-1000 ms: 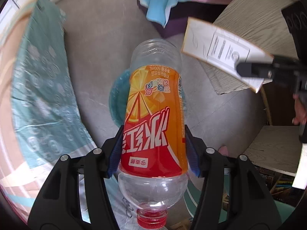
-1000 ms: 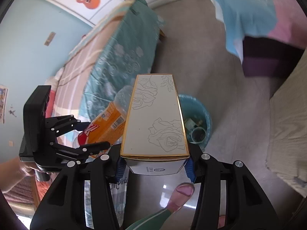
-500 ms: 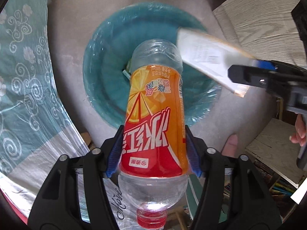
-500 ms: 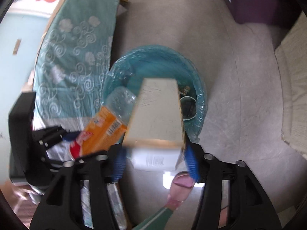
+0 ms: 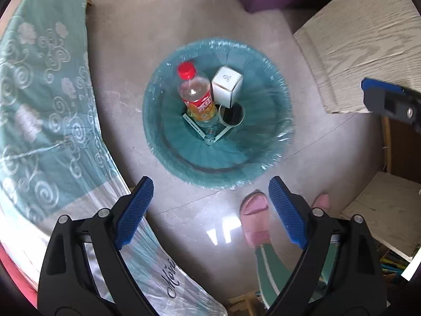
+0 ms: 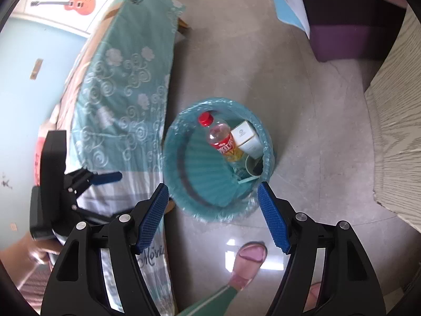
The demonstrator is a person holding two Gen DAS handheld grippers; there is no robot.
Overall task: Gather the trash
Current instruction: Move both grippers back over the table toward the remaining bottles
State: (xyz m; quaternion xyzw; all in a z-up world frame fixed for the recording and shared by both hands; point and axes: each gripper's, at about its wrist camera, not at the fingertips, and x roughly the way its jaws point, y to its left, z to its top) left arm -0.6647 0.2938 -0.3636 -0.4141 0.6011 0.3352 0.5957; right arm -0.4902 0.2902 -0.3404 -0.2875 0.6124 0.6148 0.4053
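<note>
Much of the bottom of the teal-lined trash bin (image 5: 168, 142) is hard to read: under the bottle (image 5: 198, 97) and the white box (image 5: 226, 85) lie a clear round cup rim (image 5: 231, 115) and a flat white-edged piece (image 5: 194, 126) whose kind cannot be told, and the bottle's base is buried among them. In the right wrist view the bin's near wall hides the lower ends of both items. The right gripper shows in the left wrist view only as a blue-tipped black piece (image 5: 389, 101) cut off at the right edge, and the left gripper (image 6: 86, 181) appears in the right wrist view from the side, with a blurred hand (image 6: 39, 250) below it. The bottle stands in the bin, leaning, its long axis running from the buried base up to the red cap (image 5: 186, 70), which points toward the bin's far rim. The box stands on end just beside it, touching or nearly so, its square end face turned upward. The left gripper (image 5: 210, 210) hangs over the bin's near rim with its jaws opening and nothing between them; the right gripper (image 6: 213, 218) is likewise released, jaws spread wide and empty. A pink slipper (image 5: 254, 218) stands on the grey floor (image 5: 184, 13) near the bin, beside a teal patterned bedspread (image 5: 39, 105).
</note>
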